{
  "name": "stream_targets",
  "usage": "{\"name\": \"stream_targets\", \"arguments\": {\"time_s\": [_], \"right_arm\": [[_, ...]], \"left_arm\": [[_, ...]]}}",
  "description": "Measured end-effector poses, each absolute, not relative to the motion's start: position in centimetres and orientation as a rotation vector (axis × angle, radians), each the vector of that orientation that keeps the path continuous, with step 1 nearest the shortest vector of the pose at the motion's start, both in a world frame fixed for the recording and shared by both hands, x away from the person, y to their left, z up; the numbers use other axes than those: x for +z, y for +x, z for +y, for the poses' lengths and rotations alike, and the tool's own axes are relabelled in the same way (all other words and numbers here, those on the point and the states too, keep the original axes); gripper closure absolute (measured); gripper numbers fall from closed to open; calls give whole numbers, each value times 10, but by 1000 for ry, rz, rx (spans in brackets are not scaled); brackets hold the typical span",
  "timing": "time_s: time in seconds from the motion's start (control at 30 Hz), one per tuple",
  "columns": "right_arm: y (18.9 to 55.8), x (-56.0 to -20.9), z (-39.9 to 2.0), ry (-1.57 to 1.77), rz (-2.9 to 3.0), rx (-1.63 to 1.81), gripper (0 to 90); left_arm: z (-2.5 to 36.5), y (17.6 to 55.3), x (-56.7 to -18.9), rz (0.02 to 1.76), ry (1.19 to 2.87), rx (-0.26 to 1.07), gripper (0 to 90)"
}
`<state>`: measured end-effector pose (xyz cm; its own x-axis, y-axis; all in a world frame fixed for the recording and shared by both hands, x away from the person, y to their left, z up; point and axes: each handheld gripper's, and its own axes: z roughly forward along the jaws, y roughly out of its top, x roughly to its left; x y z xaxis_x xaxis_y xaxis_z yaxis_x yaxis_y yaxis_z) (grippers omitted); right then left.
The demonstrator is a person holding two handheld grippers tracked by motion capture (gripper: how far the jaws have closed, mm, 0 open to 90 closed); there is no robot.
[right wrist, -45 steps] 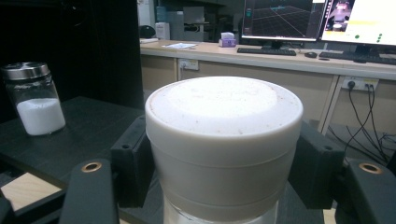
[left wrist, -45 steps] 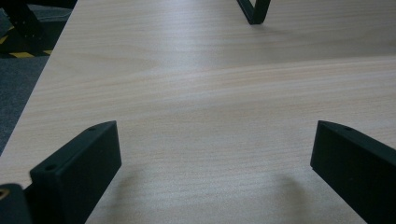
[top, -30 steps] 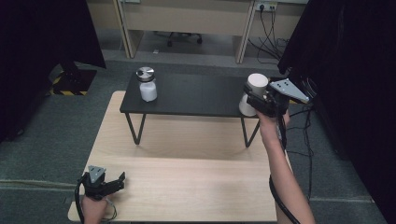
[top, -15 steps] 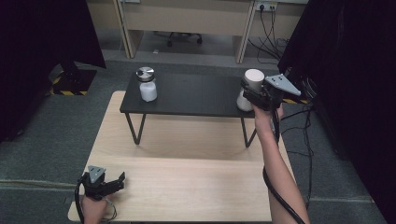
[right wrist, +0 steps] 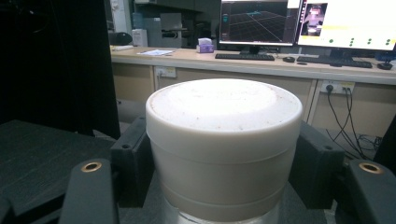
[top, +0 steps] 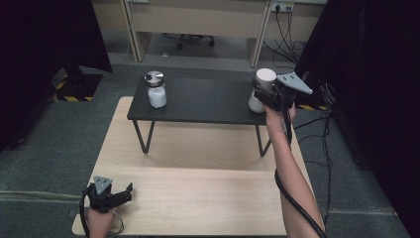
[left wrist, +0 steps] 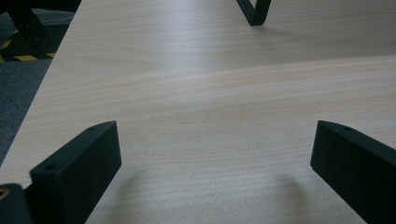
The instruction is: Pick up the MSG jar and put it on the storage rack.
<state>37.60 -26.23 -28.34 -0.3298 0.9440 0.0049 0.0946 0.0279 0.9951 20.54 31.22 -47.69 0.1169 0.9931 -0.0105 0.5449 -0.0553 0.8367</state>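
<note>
- Labels: no legible writing on either container.
- Right gripper (top: 262, 96): jaws clamped on the white-capped jar (top: 263, 82), at the right end of the black shelf (top: 208, 101).
- Left gripper (top: 119, 194): jaws wide apart, holding nothing, low over the wooden table (top: 198, 198).
- Change: right gripper and jar have shifted slightly left; left gripper unmoved.
- Silver-lidded jar (top: 156, 89): standing at the shelf's left end.

This is a lab or research office set up for recording. Black curtains (top: 44, 44) hang on both sides of a grey carpeted floor (top: 44, 148). Along the back wall runs a long beige workbench (right wrist: 261, 65) with wall sockets (top: 280, 7) and dangling cables (top: 287, 34). On it stand monitors (right wrist: 259, 21) showing a 3D grid and camera feeds, plus a keyboard (right wrist: 243, 57). Yellow-black hazard tape (top: 67, 85) marks a stand's base at the left.
</note>
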Motion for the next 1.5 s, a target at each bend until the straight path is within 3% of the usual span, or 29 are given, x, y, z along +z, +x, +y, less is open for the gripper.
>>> {"name": "stream_targets", "arguments": {"time_s": [0.7,0.9,1.1,1.5], "right_arm": [[379,-284,-267,1093,1546,1404,332],[376,-284,-262,1075,1533,1382,220],[376,-290,-260,1083,1510,1388,2],[361,-298,-257,1092,1472,1366,2]], "left_arm": [[311,206,-477,1508,1706,814,11],[311,206,-477,1507,1705,814,11],[311,205,-477,1506,1706,814,11],[311,205,-477,1500,1706,814,11]]}}
